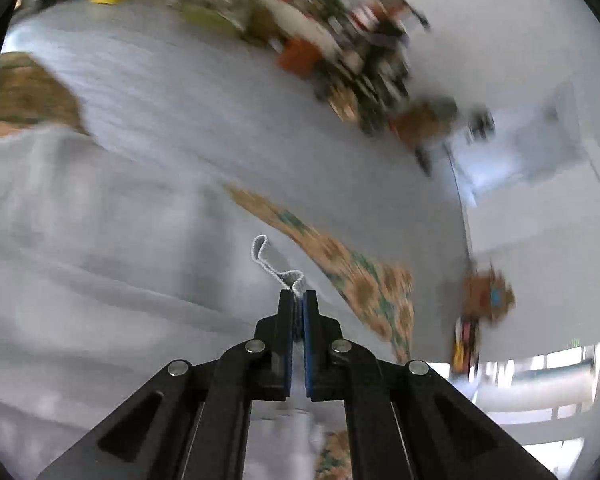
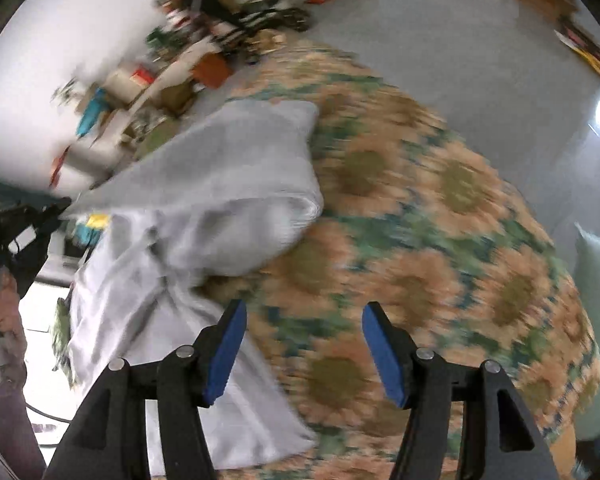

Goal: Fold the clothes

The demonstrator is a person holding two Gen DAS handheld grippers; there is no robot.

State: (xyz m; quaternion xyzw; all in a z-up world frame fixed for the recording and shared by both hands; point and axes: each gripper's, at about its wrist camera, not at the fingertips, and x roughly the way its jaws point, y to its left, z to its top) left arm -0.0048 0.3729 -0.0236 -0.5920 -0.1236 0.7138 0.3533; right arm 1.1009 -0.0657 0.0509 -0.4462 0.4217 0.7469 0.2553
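Left tongs clenched on hem of grey garment; pinched cloth mostly hidden between pads. Right tongs released, nothing between them. Garment bunched on floral bedspread. Both views motion-blurred; background clutter unreadable.

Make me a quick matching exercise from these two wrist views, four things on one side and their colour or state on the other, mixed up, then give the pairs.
Things:
1. left gripper
2. right gripper
3. garment
4. bedspread

States:
A. sunflower pattern, orange and green
B. jaws apart, nothing between them
C. pale grey, rumpled
D. shut on a cloth edge

Pairs: 1-D, 2-B, 3-C, 4-A
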